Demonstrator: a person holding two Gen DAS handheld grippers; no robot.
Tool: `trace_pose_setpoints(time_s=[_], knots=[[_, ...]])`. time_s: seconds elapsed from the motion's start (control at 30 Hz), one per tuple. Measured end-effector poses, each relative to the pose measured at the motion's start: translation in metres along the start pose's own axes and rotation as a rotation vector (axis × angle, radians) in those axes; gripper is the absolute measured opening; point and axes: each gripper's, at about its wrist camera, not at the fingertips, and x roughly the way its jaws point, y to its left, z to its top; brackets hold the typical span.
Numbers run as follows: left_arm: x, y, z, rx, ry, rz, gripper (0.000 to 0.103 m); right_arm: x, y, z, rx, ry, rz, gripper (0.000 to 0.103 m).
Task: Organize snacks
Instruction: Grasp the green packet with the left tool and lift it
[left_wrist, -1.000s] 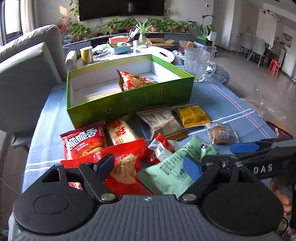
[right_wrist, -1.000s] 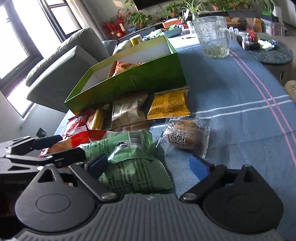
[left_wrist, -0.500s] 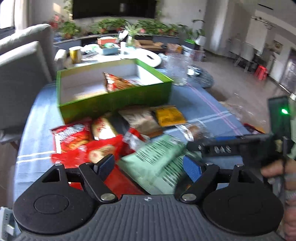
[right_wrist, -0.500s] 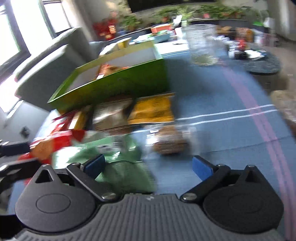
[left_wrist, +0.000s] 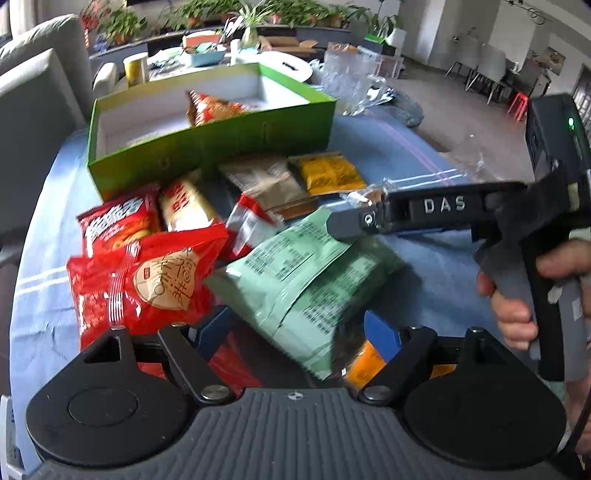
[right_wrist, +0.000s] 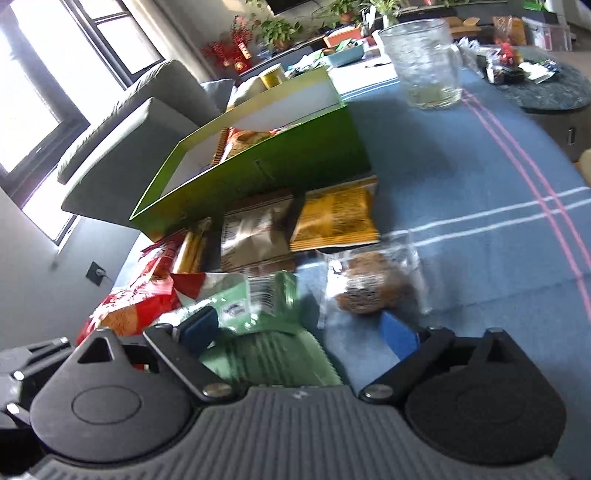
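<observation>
A pile of snack packets lies on the blue cloth in front of a green box (left_wrist: 207, 147) that holds a red packet (left_wrist: 210, 109). My left gripper (left_wrist: 299, 326) is open, low over the pile. A pale green packet (left_wrist: 306, 280) lies between its fingers, and an orange packet (left_wrist: 362, 365) shows beneath. A large red packet (left_wrist: 155, 280) sits by its left finger. My right gripper (right_wrist: 299, 330) is open too, straddling the same green packet (right_wrist: 258, 332), with bare cloth before its right pad. In the left wrist view the right gripper (left_wrist: 340, 225) reaches in over the packet's far edge.
A wrapped cookie (right_wrist: 369, 288), a yellow packet (right_wrist: 332, 221) and a brown packet (right_wrist: 255, 236) lie between the green box (right_wrist: 258, 173) and me. A glass mug (right_wrist: 424, 62) stands behind the box on the right. Grey sofa cushions (left_wrist: 29, 110) border the table's left side.
The right gripper has come in from the right over the green packet. The green packet has turned and slid, uncovering an orange packet. The left view has tipped down toward the pile.
</observation>
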Motion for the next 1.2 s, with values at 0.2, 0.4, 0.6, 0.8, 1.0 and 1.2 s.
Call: trace_pose_setpoints(time_s=[0.2,0.4,0.6,0.8,1.0,1.2], knots=[[0.0,0.007,0.002,-0.047,0.009,-0.015,0.078,0.009,0.012,0.003,-0.058,0.041,0.012,0.086],[0.012,0.008,0.004,-0.096,0.044,-0.053,0.078,0.008,0.011,0.0,-0.011,0.107,0.12,0.086],[0.012,0.008,0.005,-0.083,0.039,-0.038,0.078,0.004,0.016,-0.002,-0.021,0.176,0.164,0.086],[0.012,0.009,0.008,-0.076,0.014,-0.044,0.07,0.008,0.012,0.007,0.011,0.14,0.115,0.086],[0.006,0.008,0.009,-0.05,-0.023,-0.053,0.055,0.009,0.023,0.002,-0.019,0.13,0.117,0.066],[-0.026,-0.002,0.023,0.014,-0.137,-0.045,0.055,-0.022,0.033,0.008,-0.05,0.03,0.118,0.064]])
